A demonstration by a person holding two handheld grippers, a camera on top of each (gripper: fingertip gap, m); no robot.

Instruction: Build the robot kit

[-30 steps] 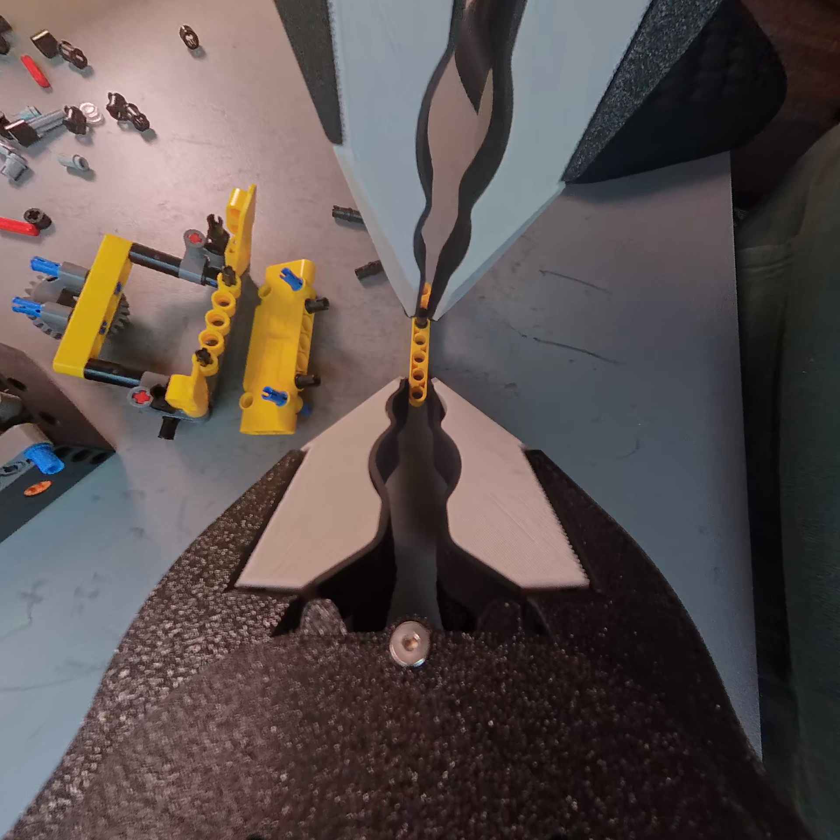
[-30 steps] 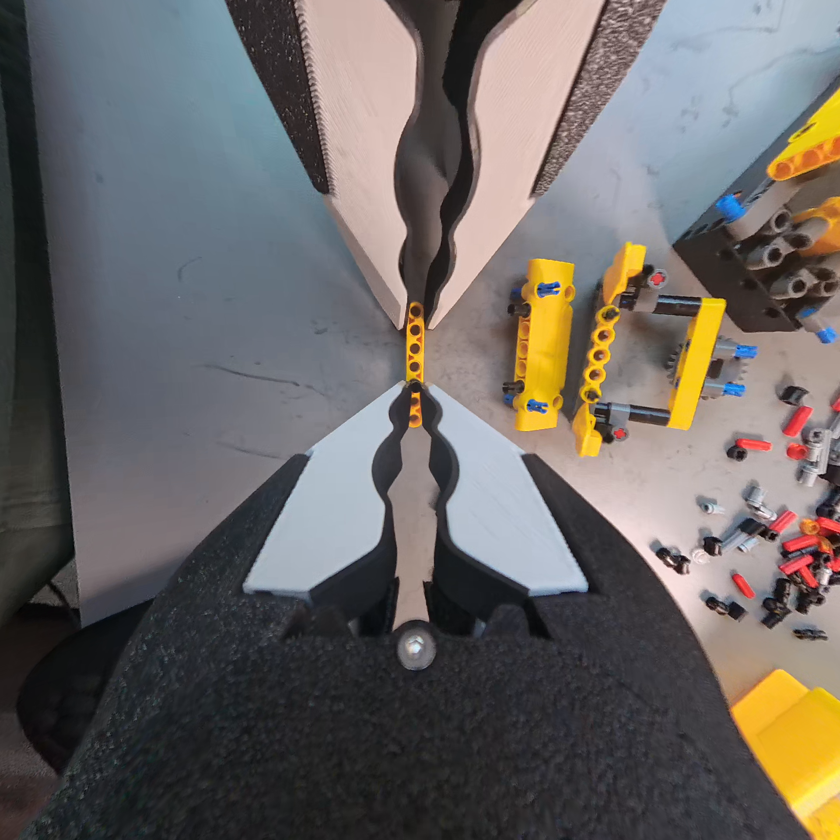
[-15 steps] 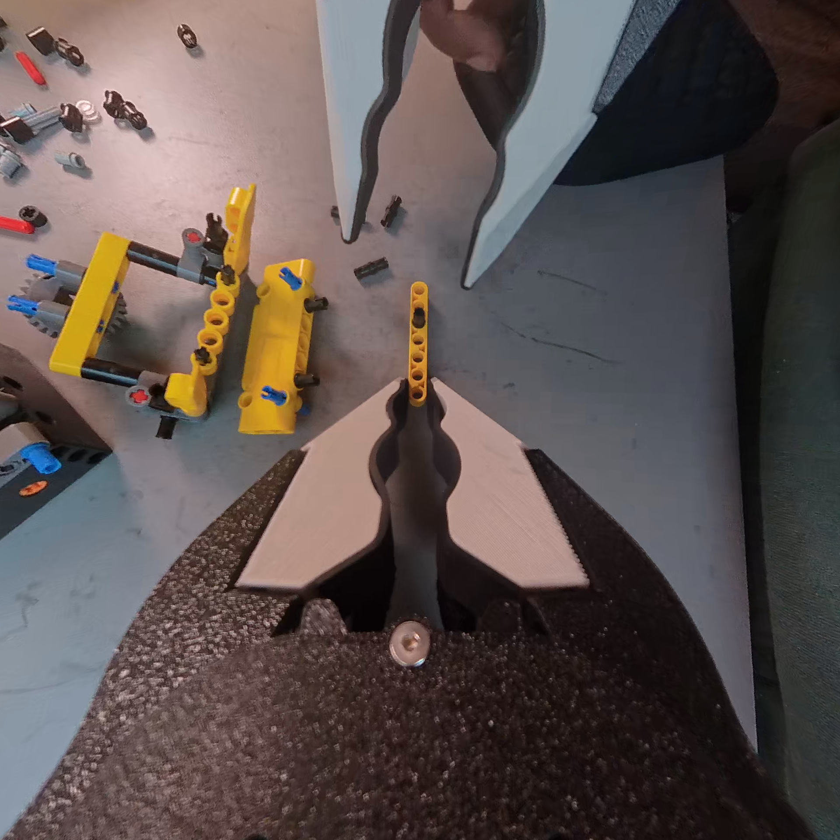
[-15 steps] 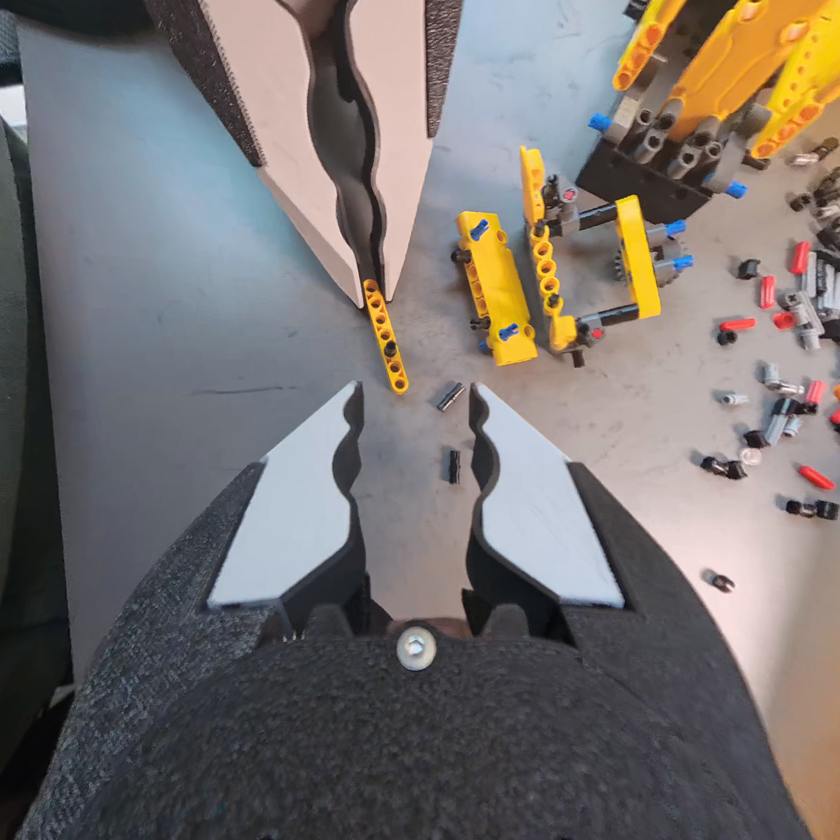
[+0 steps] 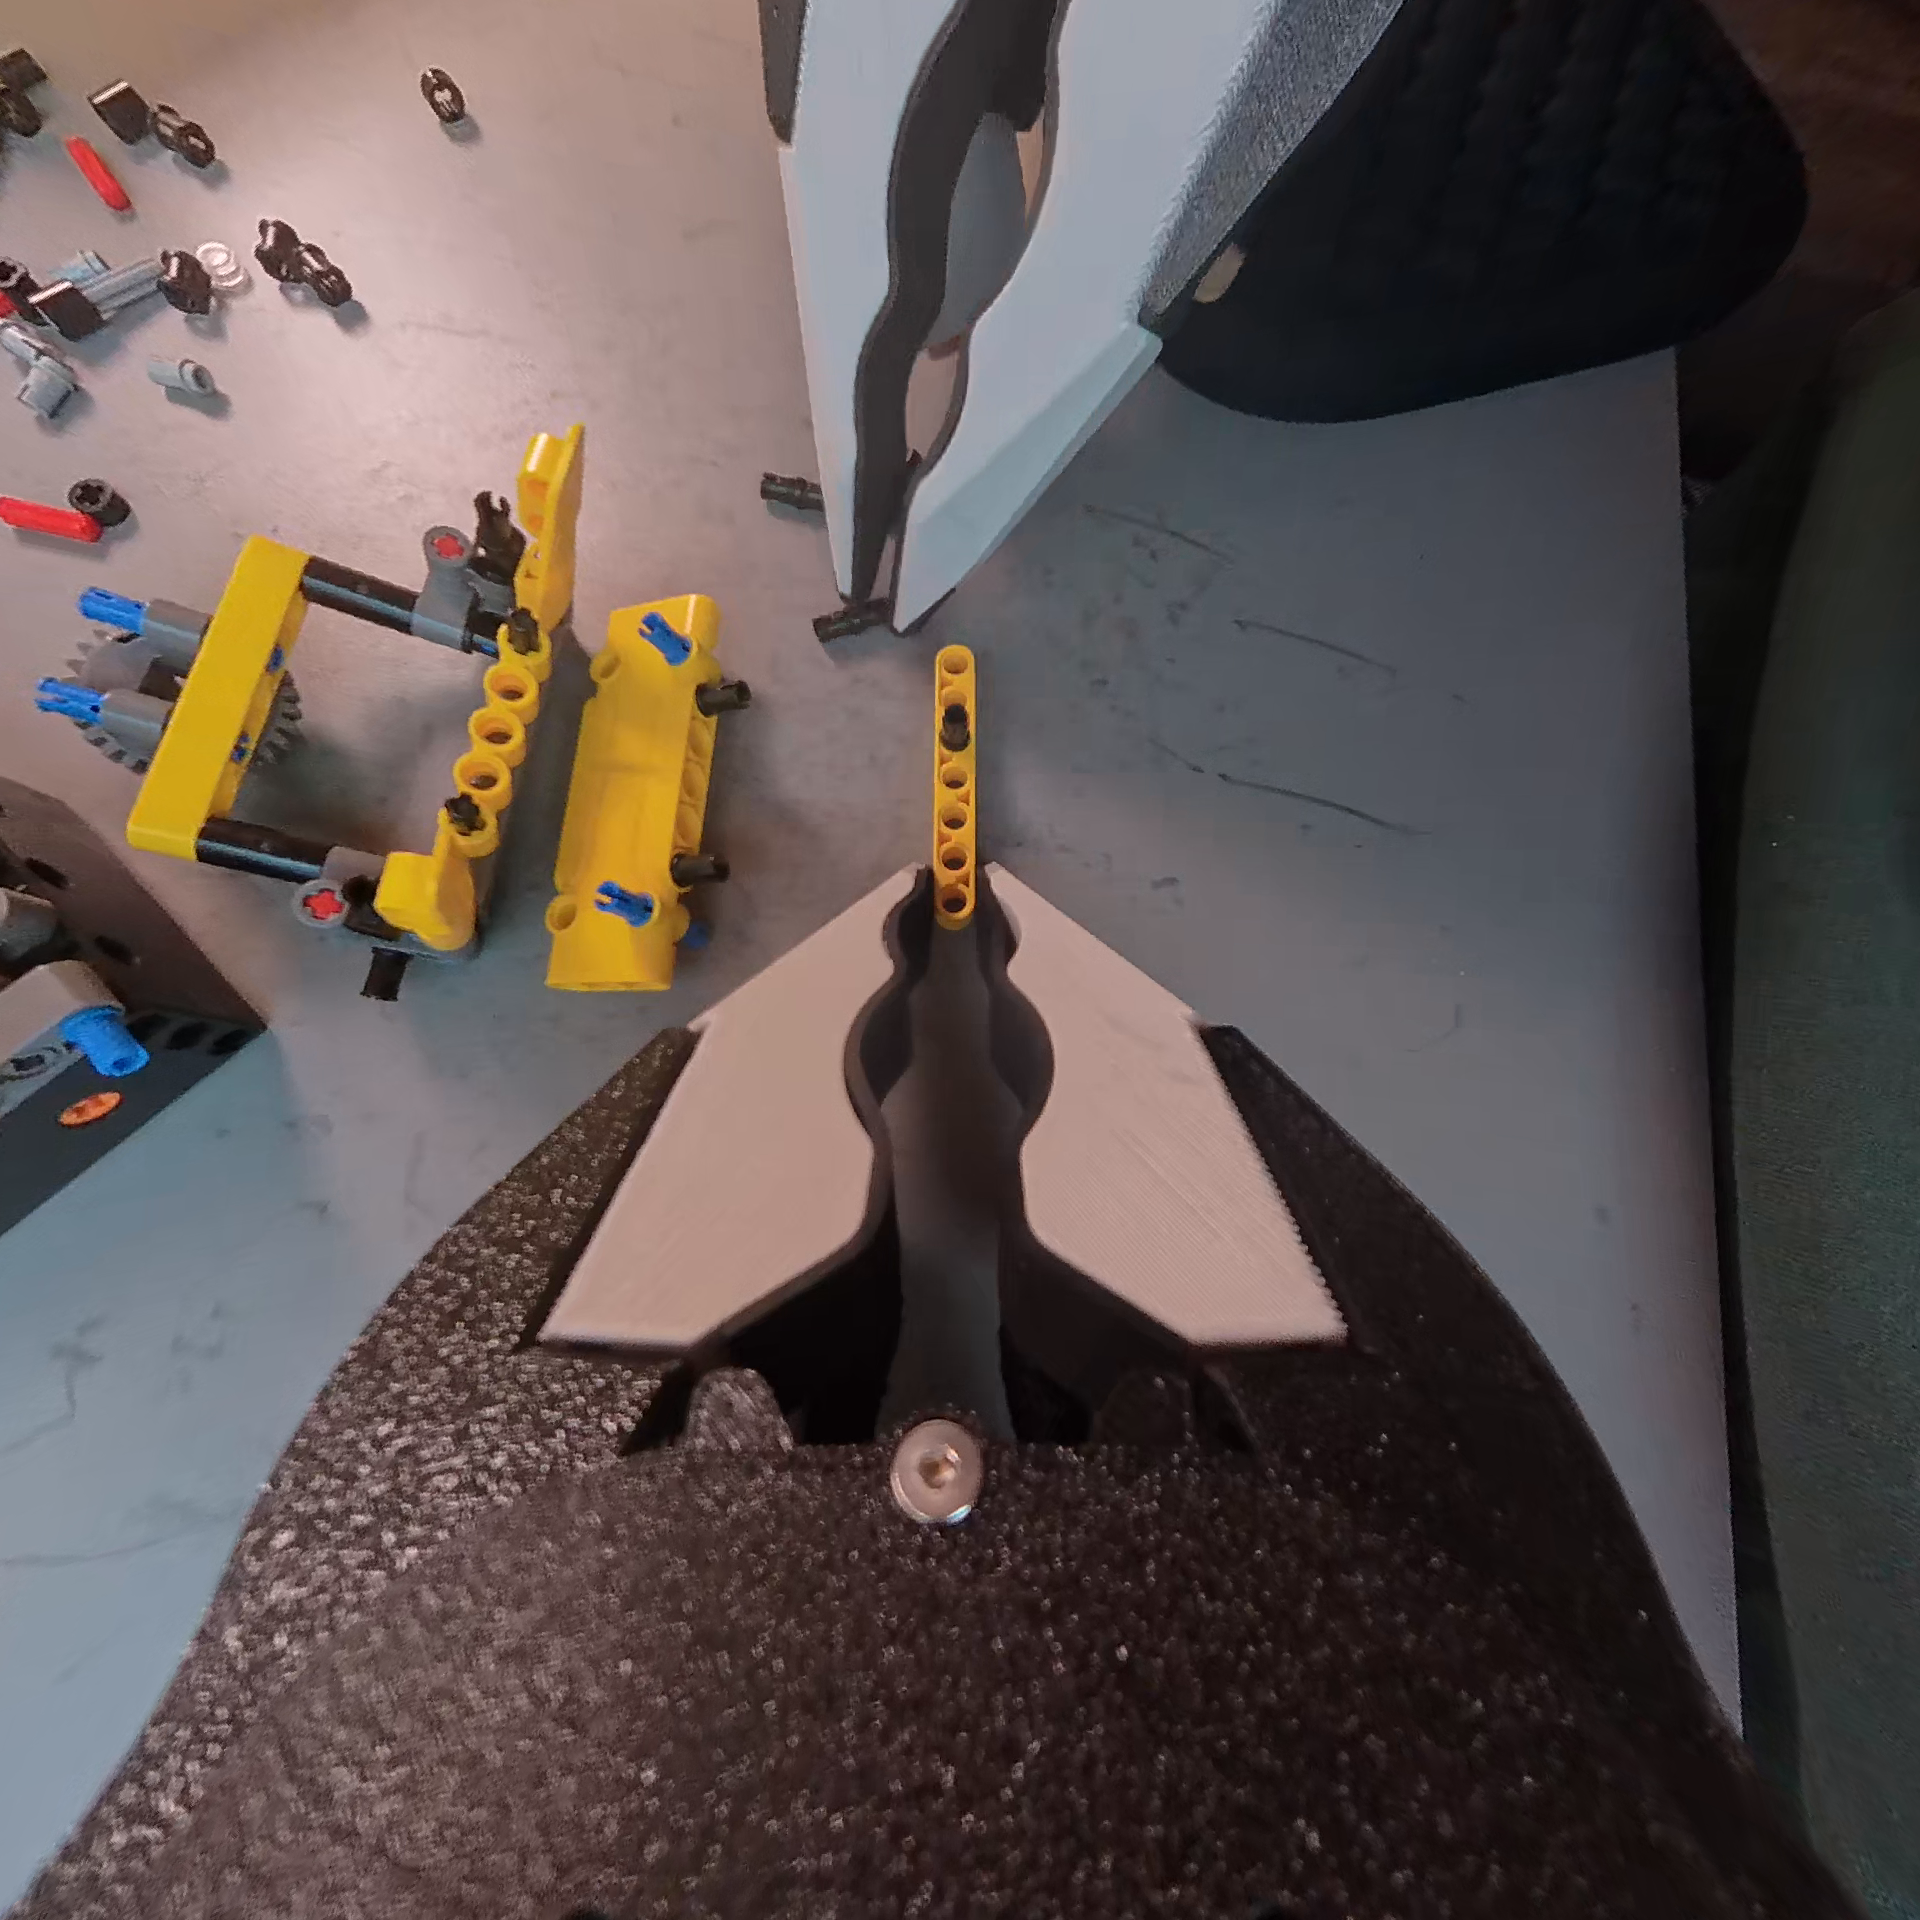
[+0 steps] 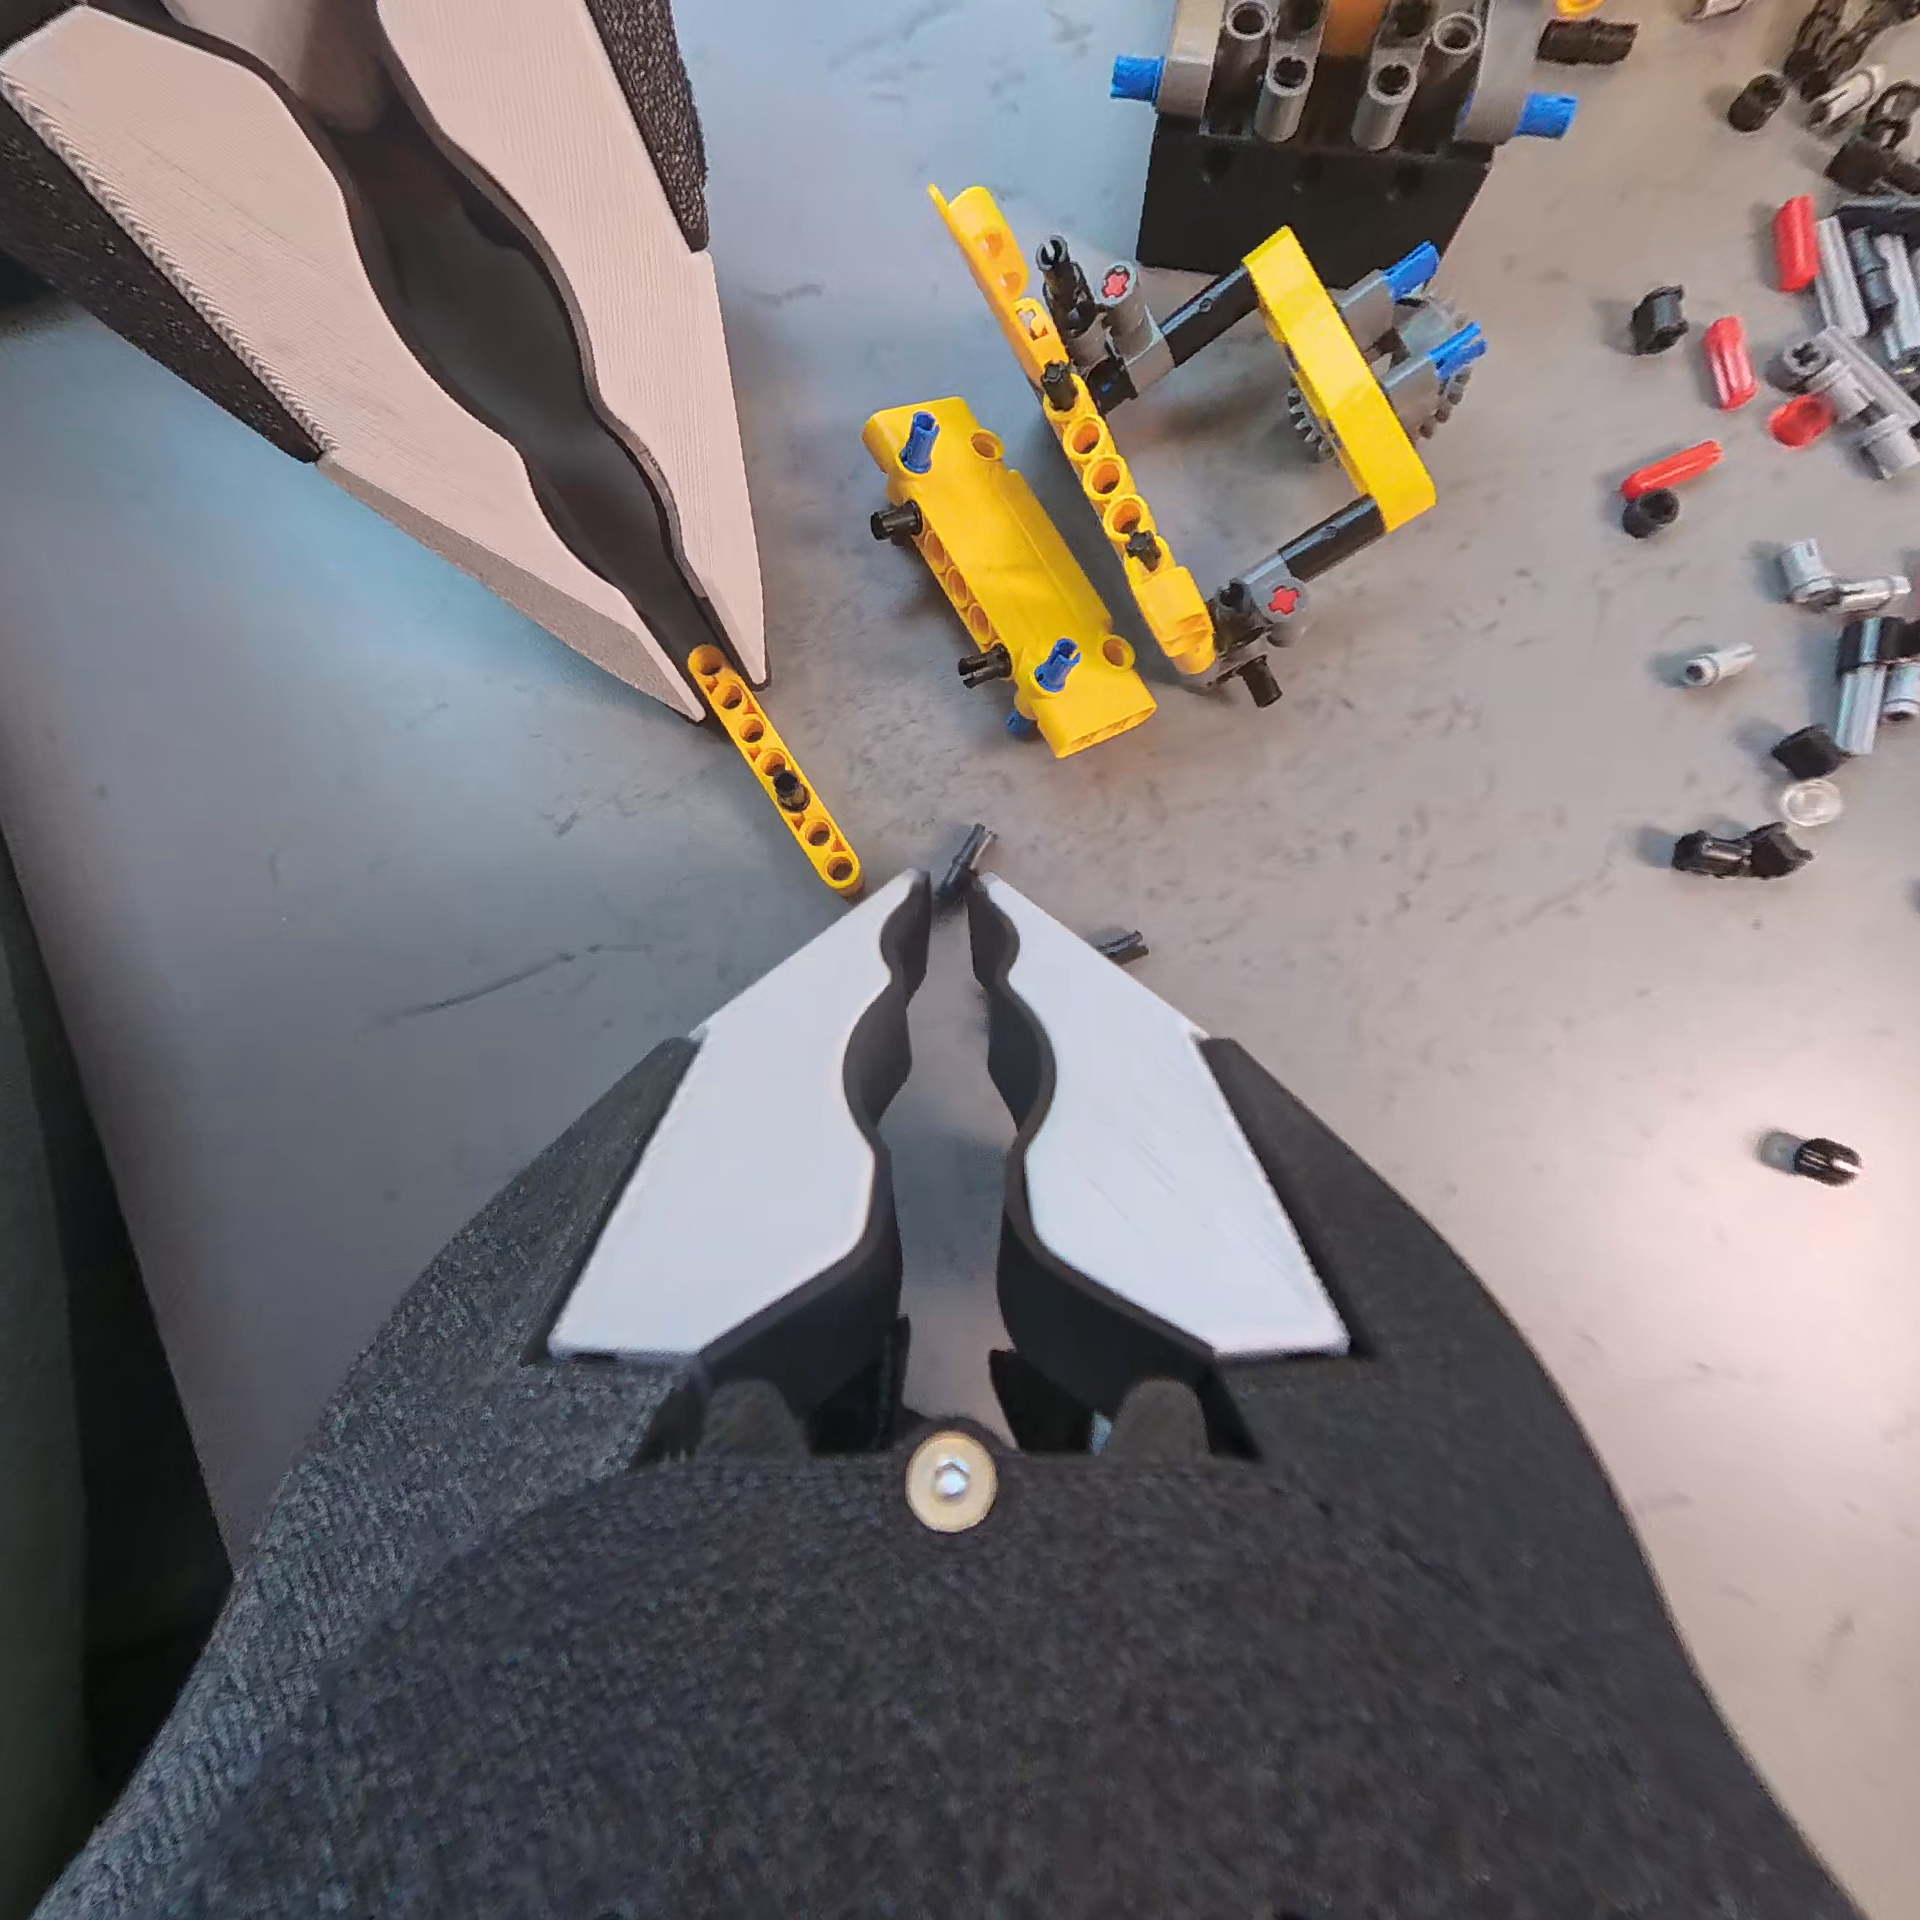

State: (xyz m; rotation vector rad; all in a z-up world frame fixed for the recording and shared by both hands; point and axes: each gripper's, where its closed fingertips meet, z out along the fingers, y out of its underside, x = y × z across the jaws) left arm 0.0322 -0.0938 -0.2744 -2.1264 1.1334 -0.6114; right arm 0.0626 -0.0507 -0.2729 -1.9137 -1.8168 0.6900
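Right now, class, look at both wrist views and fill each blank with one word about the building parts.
1. The left gripper is shut on one end of a thin ____ beam.
2. Only one hole of that beam holds a pin, coloured ____.
3. The two pins on the top face of the chunky yellow block are ____.
4. At the tips of the right gripper, a loose pin lies on the grey ____.

Missing words: yellow, black, blue, table.
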